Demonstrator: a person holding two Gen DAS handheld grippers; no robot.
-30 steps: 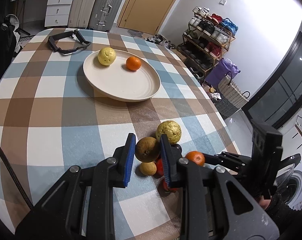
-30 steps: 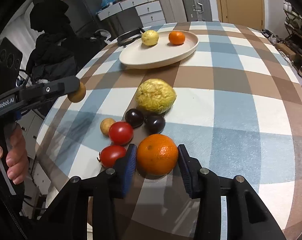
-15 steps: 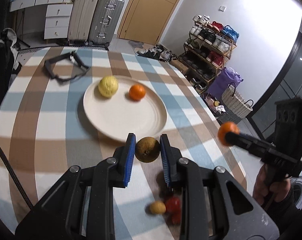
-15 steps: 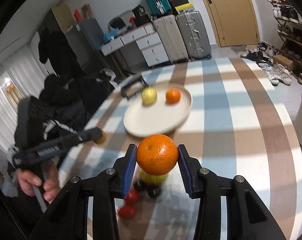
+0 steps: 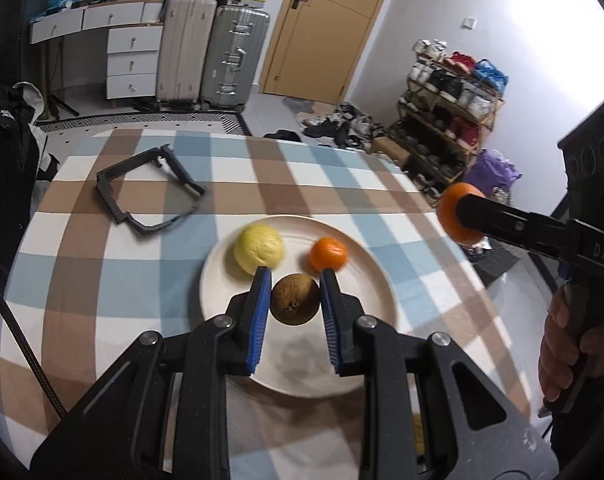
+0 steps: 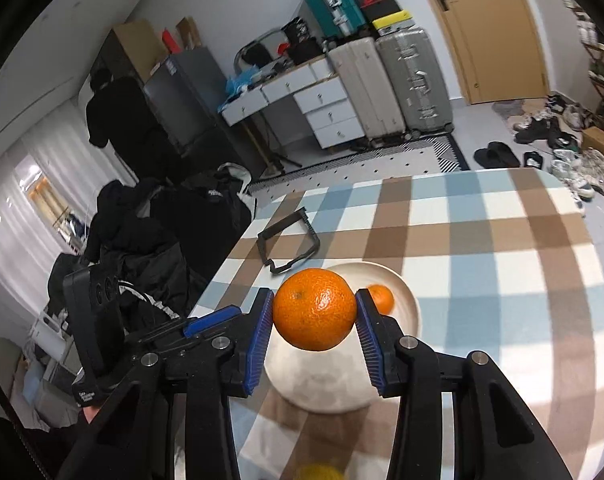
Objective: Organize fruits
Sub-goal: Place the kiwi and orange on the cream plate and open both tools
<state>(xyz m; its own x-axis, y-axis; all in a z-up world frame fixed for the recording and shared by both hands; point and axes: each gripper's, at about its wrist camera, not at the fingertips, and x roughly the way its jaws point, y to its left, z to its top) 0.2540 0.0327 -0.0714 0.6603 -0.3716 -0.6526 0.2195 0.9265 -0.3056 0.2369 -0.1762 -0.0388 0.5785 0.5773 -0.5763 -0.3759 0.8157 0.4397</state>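
Both grippers carrying fruit above the plate, one piece each.

Left gripper (image 5: 294, 298) jaws clamped on a brown round fruit (image 5: 294, 304), stem end facing camera, no clear long axis; it hangs over the near half of the cream plate (image 5: 376, 286). Right gripper (image 6: 314, 316) jaws clamped on a large orange (image 6: 314, 314), roundish, above the plate's near-left part. Plate holds 2 fruits: one yellow fruit (image 5: 259, 249) just beyond the left jaw, one small orange (image 5: 328, 254) just beyond the right jaw, apart from each other. Beyond the plate, left of the jaws, one black frame (image 5: 147, 190) flat on the checked tablecloth (image 5: 81, 280).
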